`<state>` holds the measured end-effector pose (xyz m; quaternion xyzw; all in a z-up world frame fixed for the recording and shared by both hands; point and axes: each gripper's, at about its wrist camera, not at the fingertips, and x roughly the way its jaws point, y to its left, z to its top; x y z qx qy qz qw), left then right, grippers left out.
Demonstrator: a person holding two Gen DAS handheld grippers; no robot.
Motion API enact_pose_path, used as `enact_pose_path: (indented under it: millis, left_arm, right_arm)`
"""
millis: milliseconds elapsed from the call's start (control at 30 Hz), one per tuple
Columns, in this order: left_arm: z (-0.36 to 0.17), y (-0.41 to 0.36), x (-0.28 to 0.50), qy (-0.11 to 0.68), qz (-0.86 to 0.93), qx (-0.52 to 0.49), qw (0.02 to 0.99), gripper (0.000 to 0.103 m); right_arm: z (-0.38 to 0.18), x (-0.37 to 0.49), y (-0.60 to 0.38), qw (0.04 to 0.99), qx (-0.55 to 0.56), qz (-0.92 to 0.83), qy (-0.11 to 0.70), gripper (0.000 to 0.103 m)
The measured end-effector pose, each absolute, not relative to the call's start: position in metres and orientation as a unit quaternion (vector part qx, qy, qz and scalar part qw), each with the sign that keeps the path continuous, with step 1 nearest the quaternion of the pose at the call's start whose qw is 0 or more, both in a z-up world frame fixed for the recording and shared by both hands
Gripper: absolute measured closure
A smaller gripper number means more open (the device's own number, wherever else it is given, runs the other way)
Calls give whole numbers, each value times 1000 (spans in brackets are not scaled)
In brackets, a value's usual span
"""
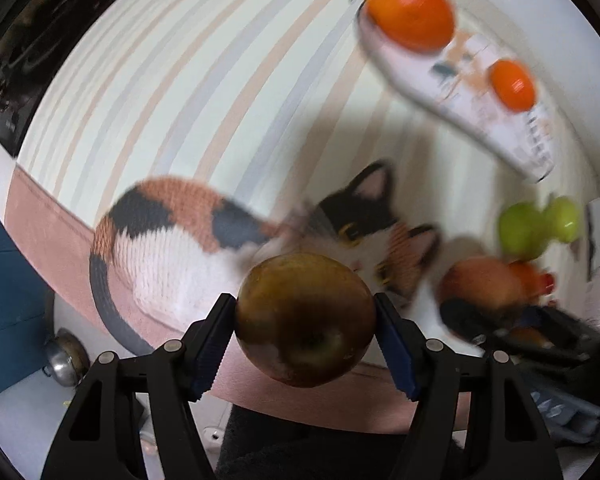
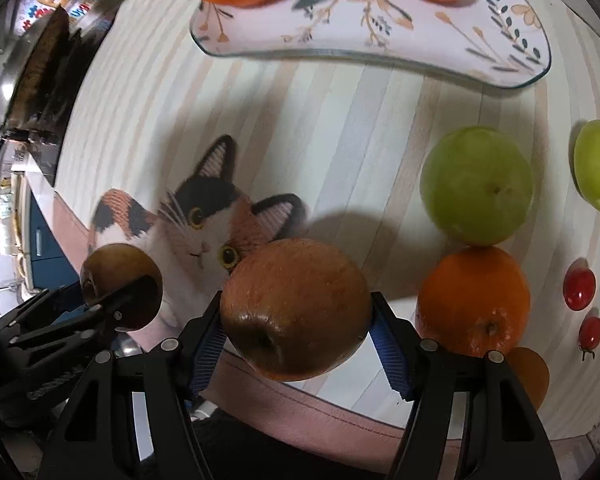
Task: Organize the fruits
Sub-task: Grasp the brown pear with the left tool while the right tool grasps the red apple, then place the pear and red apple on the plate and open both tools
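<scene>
Two tools, each gripping a brown apple.
Left tool squeezing dark apple, right tool squeezing brown apple, near cat picture. Only right view showing cherry tomatoes.

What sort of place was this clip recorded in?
Probably a home kitchen or dining corner: a striped cat-print table mat, a floral glass plate holding oranges, and metal cookware at the left edge.

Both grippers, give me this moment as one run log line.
left gripper: shut on dark apple | right gripper: shut on reddish apple | floral plate: two oranges | both apples off mat
</scene>
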<state>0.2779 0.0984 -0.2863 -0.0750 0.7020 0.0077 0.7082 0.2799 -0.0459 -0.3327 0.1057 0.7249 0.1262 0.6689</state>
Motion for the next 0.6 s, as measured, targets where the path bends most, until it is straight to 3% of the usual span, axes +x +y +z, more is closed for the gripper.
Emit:
enact_pose_path:
  millis: [333,600]
  left_arm:
    - [-211,55,369,654,-53,-65,752,36]
    - [-255,16,456,697,-61,-21,714,36]
  right_arm:
    - [-265,328,-96,719,150,122,667,33]
    - [-287,397,-133,730,116,70,670,33]
